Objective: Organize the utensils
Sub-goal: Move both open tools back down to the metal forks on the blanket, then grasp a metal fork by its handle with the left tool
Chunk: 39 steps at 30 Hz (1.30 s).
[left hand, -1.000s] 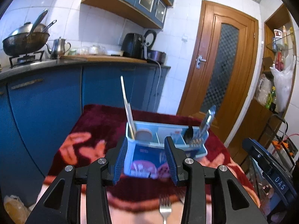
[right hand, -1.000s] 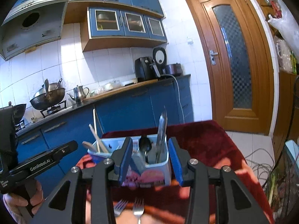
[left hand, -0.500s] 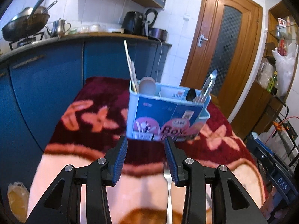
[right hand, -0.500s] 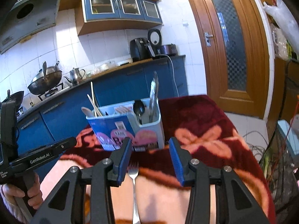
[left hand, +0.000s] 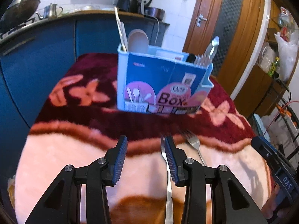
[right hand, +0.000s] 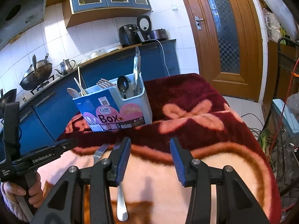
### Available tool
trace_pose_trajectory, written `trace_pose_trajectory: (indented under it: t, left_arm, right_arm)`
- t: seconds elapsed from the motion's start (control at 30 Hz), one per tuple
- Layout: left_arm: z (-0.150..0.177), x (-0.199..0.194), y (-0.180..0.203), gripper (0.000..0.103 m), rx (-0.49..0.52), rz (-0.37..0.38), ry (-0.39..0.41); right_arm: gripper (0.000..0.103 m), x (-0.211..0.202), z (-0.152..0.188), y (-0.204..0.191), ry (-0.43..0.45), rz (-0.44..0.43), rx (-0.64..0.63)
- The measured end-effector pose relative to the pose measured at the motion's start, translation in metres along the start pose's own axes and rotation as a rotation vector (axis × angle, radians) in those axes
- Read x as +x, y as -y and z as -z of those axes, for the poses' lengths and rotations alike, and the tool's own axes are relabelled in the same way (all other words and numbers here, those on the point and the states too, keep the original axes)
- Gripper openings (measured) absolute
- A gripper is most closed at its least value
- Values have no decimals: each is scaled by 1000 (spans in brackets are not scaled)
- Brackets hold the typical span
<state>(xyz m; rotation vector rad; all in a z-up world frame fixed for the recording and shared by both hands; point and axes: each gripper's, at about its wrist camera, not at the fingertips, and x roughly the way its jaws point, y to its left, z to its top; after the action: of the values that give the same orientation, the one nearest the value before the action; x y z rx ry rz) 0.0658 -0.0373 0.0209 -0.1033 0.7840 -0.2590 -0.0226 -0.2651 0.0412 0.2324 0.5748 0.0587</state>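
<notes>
While both the left hand-held gripper (left hand: pixel 144 145) and right hand-held gripper (right hand: pixel 149 146) gape empty, two forks (left hand: pixel 194 142) lie low in frame before the utensil box (left hand: pixel 160 82).

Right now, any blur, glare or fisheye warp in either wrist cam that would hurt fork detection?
Left wrist: heavy barrel warp, dark corners; utensil box and blanket slightly soft, fork tines smeared. Right wrist: sharper; sun patches glare on the wall tiles; both forks are partly hidden behind the right gripper finger, whose shadow falls on the blanket.
</notes>
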Motion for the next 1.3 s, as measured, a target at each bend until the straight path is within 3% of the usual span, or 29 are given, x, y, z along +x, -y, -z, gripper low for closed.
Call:
trace_pose_trajectory:
  t: [0.23,0.5,0.8,0.97,1.3]
  left_arm:
    - [5,21,4,42,-9,21,-73]
    - [8,36,9,42,-25,99,-151]
    - [5,49,20,38,39,104,-174]
    - [4,51,28,22,69,123,-189]
    - [7,47,31,22,41,159,-194]
  right_arm:
    - [47,2,4,9,-14,2,18]
    - [47,6,7,17,-28,6,39]
    - [47,9,9,21,-36,3,53]
    - [47,9,9,22,-35,4,54]
    - [47,8,9,23,-36,4,55]
